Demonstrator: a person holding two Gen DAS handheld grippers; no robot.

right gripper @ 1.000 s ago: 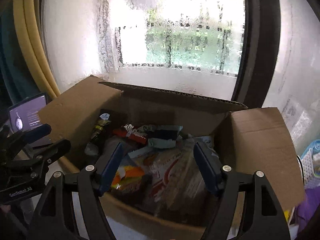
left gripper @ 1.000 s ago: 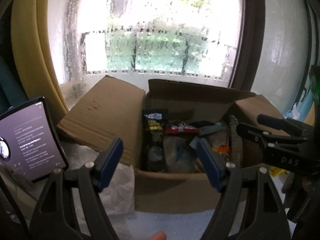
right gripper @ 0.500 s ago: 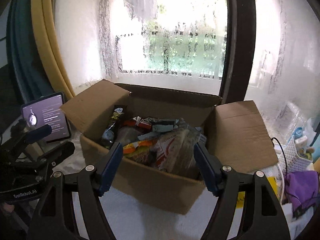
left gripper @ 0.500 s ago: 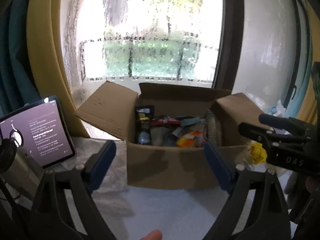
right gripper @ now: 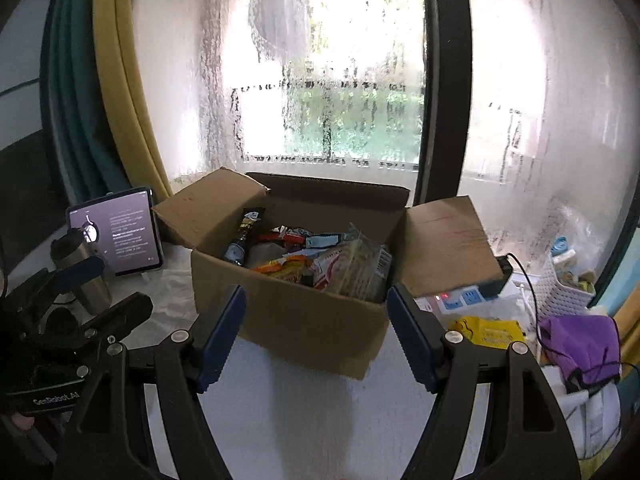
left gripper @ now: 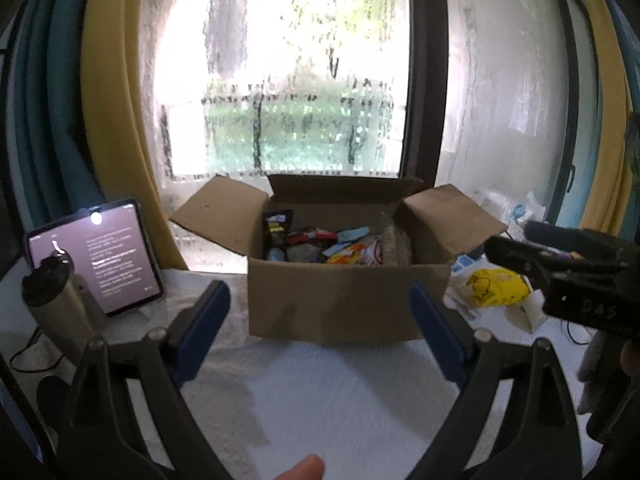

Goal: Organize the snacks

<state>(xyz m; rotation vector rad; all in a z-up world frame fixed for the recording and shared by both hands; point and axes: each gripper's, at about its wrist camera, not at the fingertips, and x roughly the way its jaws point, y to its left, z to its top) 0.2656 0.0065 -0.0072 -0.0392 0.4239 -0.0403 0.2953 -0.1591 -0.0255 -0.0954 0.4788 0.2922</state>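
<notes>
An open cardboard box (left gripper: 344, 300) (right gripper: 296, 316) stands on the white table by the window. It holds several snack packets: a black upright packet (left gripper: 277, 232) (right gripper: 245, 236), an orange packet (left gripper: 348, 254) (right gripper: 286, 268) and a clear bag (right gripper: 356, 268). My left gripper (left gripper: 320, 332) is open and empty, a little in front of the box. My right gripper (right gripper: 316, 332) is open and empty, also in front of the box. Each gripper shows at the edge of the other's view.
A lit tablet (left gripper: 104, 256) (right gripper: 120, 236) and a steel flask (left gripper: 56, 304) (right gripper: 82, 276) stand at the left. A yellow packet (left gripper: 496, 288) (right gripper: 486, 330), a power strip (right gripper: 464, 300), a white basket (right gripper: 568, 280) and purple cloth (right gripper: 576, 340) lie at the right.
Both grippers have pulled back from over the box to in front of it. The box looks smaller and farther. Both stay open and empty.
</notes>
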